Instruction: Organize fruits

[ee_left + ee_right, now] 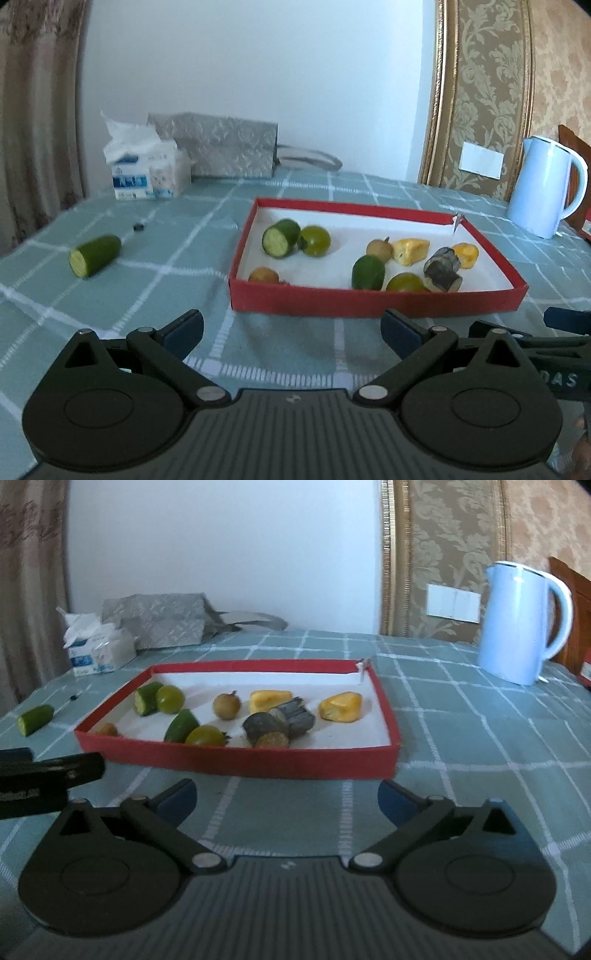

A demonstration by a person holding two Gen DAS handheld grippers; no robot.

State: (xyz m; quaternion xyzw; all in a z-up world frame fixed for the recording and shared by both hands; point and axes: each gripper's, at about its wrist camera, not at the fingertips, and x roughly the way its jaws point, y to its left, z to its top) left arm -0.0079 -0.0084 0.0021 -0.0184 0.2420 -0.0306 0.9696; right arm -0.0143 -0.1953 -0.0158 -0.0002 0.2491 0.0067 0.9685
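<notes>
Left wrist view: the left gripper (291, 330) fills the lower foreground, its black arms spread wide and its blue pads well apart, with nothing between them but the green checked tablecloth (177, 266). Just ahead of the fingertips sits a shallow red cardboard tray (376, 299) with a white lining. Inside it lie a cut cucumber piece (280, 238) touching a round green fruit (315, 240), a small brown fruit (379, 249), two yellow wedges (410, 251), a dark, rough stalk segment (443, 271), another green piece (368, 272), a second round green fruit (405, 283) and a brown fruit at the near left corner (263, 275). Ahead and to the left of the pads, outside the tray, one cucumber half (95, 255) lies alone on the cloth. Farther off stand a tissue pack (147, 173), a grey patterned bag (221, 147) and, to the right, a smooth pale blue kettle (543, 184). Part of the other tool shows at the right edge.

Right wrist view: the right gripper (287, 797) is likewise fully spread and empty, touching nothing. The tray (240, 762) lies just beyond its pads, slightly leftward. This angle shows two dark stalk segments (291, 712) side by side, and the stray cucumber half (35, 719) far to the left. The kettle (517, 624) looms nearer on the right.
</notes>
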